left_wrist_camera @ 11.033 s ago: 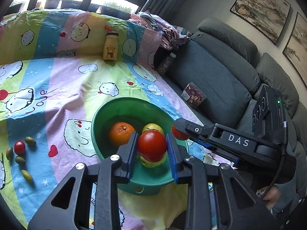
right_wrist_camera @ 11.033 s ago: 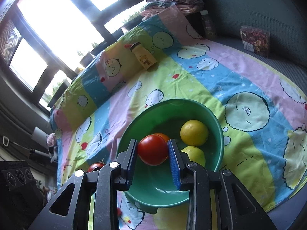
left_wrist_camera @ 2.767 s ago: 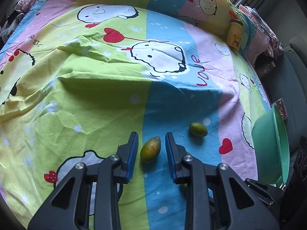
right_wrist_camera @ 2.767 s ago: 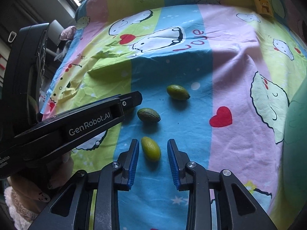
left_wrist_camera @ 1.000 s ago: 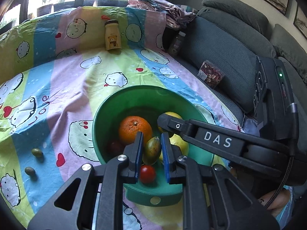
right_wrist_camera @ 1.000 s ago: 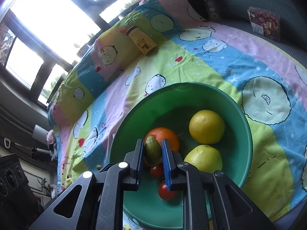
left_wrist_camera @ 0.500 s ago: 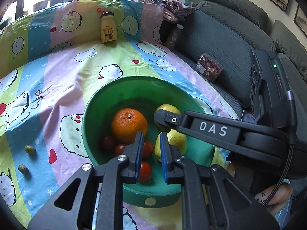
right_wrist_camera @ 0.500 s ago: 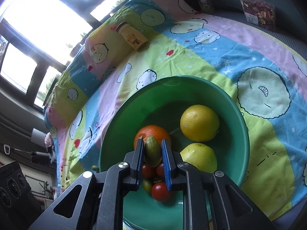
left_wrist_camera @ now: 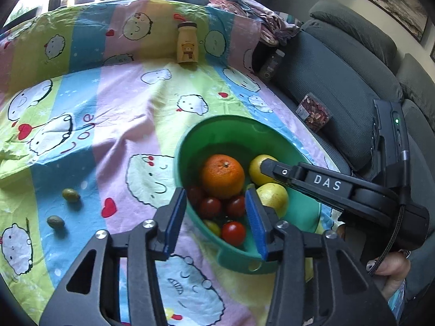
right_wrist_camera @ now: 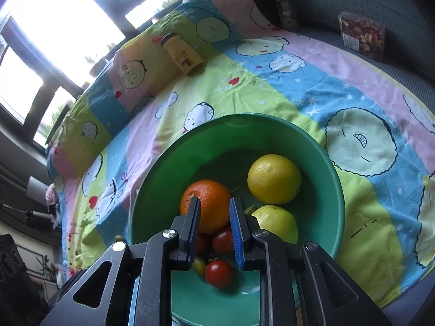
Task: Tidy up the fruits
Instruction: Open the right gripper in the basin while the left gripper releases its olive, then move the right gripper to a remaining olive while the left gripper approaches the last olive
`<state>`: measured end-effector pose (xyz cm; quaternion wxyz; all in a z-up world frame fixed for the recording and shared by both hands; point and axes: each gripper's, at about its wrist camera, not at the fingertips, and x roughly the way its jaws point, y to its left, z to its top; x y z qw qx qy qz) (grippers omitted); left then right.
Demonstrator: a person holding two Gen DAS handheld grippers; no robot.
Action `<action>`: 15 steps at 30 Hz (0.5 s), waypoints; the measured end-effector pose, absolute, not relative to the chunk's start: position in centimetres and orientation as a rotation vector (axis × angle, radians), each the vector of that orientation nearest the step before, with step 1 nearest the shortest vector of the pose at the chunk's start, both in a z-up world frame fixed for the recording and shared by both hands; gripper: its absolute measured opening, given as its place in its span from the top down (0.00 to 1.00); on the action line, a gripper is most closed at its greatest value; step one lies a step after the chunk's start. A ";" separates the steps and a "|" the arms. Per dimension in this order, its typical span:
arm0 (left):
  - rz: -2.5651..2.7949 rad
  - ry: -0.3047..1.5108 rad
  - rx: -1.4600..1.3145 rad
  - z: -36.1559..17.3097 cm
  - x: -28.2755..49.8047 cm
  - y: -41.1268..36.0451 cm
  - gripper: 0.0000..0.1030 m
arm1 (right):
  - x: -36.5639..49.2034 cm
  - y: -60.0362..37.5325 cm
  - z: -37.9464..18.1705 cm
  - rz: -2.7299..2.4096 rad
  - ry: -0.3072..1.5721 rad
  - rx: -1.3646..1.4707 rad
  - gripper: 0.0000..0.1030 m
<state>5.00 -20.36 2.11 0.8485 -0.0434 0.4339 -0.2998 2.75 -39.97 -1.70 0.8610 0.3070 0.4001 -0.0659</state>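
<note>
Inside green bowl [right_wrist_camera: 333, 179]: orange [right_wrist_camera: 208, 203], lemons, tomatoes.

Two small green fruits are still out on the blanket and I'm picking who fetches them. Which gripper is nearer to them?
Left. The left gripper hangs at the bowl's near rim, beside the green fruits; the right gripper reaches over the bowl's far side.

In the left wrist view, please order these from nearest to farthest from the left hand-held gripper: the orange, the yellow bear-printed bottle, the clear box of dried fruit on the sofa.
From the left hand-held gripper:
1. Round orange, in the green bowl just beyond the fingertips.
2. Clear box of dried fruit, right, on the grey sofa.
3. Yellow bear-printed bottle, standing at the far edge of the striped cloth.
</note>
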 end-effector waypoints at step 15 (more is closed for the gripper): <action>-0.235 0.940 -0.253 -0.6 7.9 -4.3 0.30 | 5.1 -31.6 0.7 0.059 0.821 0.465 0.59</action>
